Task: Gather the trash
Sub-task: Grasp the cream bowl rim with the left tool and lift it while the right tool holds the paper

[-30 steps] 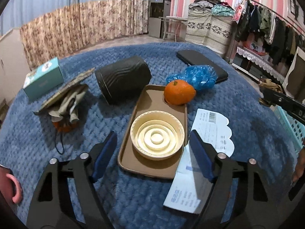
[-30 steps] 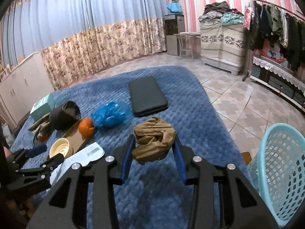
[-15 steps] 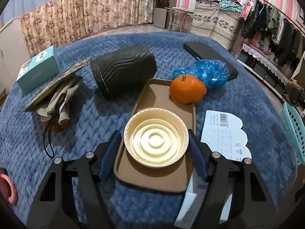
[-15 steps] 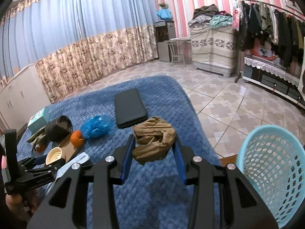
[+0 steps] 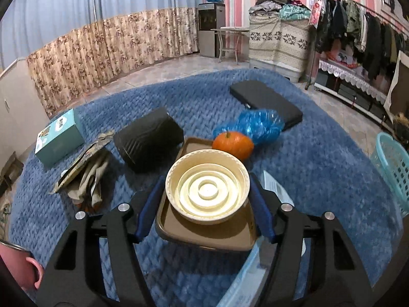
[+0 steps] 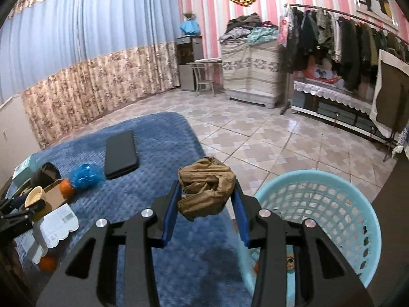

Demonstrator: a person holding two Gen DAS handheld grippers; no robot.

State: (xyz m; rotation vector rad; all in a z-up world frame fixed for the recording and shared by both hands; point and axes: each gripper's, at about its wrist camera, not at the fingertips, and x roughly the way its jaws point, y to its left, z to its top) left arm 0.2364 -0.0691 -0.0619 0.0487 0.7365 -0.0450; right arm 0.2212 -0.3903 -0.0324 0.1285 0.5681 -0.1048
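Observation:
A cream ridged bowl [image 5: 207,189] sits between the blue pads of my left gripper [image 5: 205,177]. The jaws are closing on its rim, and it hangs a little above the brown tray [image 5: 204,235]. An orange [image 5: 234,144] rests at the tray's far end, and a crumpled blue plastic bag [image 5: 255,125] lies behind it. My right gripper [image 6: 206,186] is shut on a crumpled ball of brown paper [image 6: 207,186]. It holds the ball over the blue blanket's right edge, just left of the light-blue mesh basket [image 6: 332,204], which stands on the floor.
On the blanket lie a black ribbed cylinder [image 5: 148,142], a teal box [image 5: 60,138], a heap of paper wrappers [image 5: 84,174], a black flat pad [image 5: 265,102] and a white printed sheet [image 6: 58,222]. A pink mug [image 5: 15,266] is at the lower left. Tiled floor lies beyond.
My left gripper moved in around the cream bowl, narrowed onto it and raised it off the tray. My right gripper swung right with the brown paper, bringing the basket much closer.

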